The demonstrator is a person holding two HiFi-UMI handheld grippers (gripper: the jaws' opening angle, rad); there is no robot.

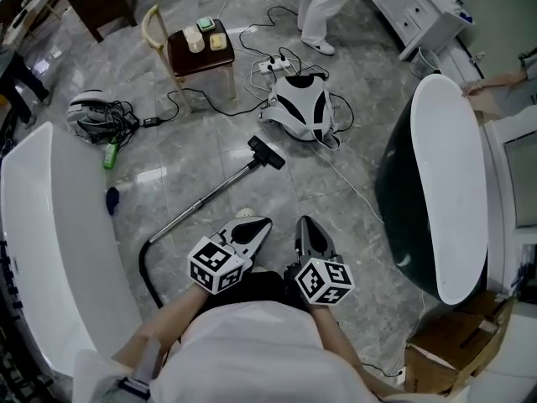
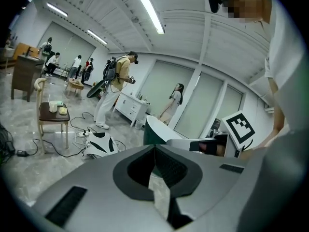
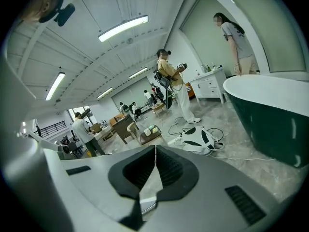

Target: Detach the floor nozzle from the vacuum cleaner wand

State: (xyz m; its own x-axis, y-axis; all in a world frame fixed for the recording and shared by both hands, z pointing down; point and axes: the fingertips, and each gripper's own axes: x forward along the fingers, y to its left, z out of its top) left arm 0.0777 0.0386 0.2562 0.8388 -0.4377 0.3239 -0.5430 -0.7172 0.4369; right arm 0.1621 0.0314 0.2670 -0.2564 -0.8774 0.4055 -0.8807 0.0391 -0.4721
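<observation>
A black floor nozzle lies on the grey marble floor at the far end of a silver wand. The wand runs down-left into a black hose. My left gripper is shut and empty, close to my body, its tips short of the wand. My right gripper is shut and empty beside it. In the left gripper view the jaws meet with nothing between them. In the right gripper view the gripper is likewise closed on nothing. Nozzle and wand show in neither gripper view.
A white-and-black backpack lies beyond the nozzle, amid cables and a power strip. A small wooden chair stands at the back. A dark green bathtub is on the right, a white tub on the left. A person stands further off.
</observation>
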